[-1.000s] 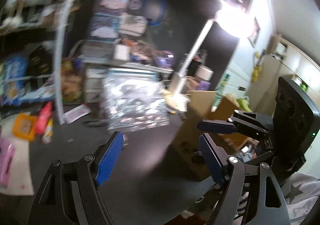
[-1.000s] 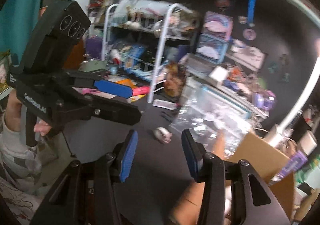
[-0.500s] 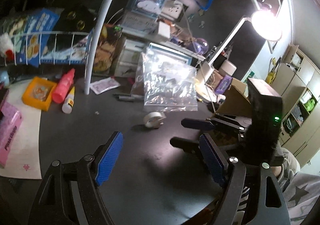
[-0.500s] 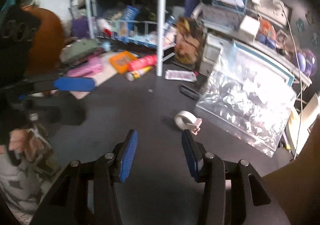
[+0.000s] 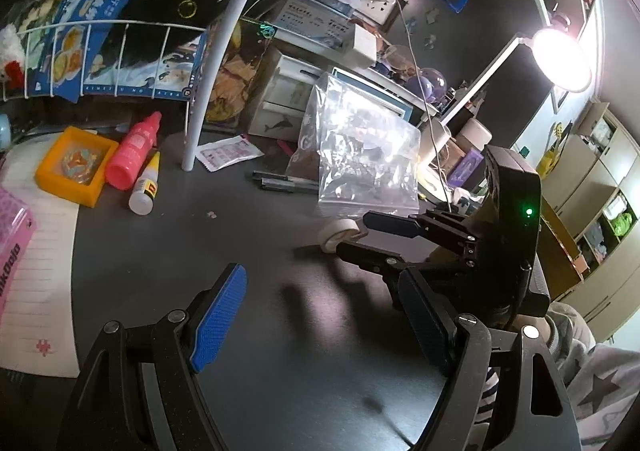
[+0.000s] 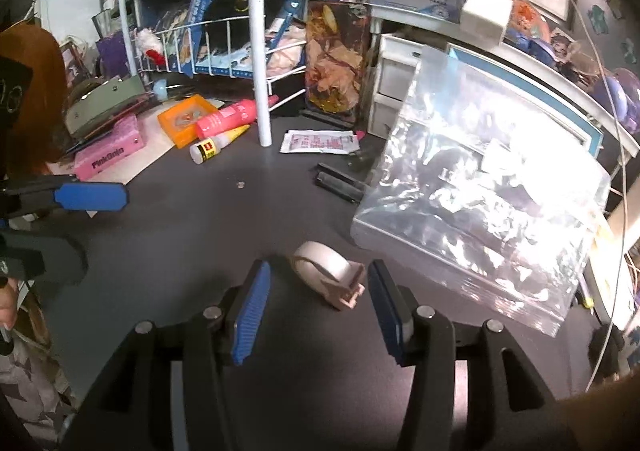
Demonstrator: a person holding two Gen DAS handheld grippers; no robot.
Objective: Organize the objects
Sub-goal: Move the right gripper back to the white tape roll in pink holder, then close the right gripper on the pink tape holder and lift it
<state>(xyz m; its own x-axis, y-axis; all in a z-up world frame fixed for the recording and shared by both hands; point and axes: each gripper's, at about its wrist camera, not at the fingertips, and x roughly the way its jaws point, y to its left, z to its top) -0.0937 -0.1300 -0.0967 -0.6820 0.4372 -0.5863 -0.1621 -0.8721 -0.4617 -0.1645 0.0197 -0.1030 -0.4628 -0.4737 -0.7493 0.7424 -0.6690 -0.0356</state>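
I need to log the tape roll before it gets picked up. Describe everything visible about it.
The tape roll is small and off-white, with a beige plastic dispenser piece at its near end. It stands on its edge on the dark desk, in front of the clear zip bag. The right gripper brackets it, jaws opening, pads apart from it.

Dim desk, one harsh lamp, heavy fisheye warp

The desk lamp (image 5: 562,59) at upper right blows out to pure white and throws soft shadows across the dark desk (image 5: 248,251). Glare washes out the clear plastic bag (image 6: 488,203) in both views. Frames are sharp in the middle, while edges bend and fade to black at the corners.
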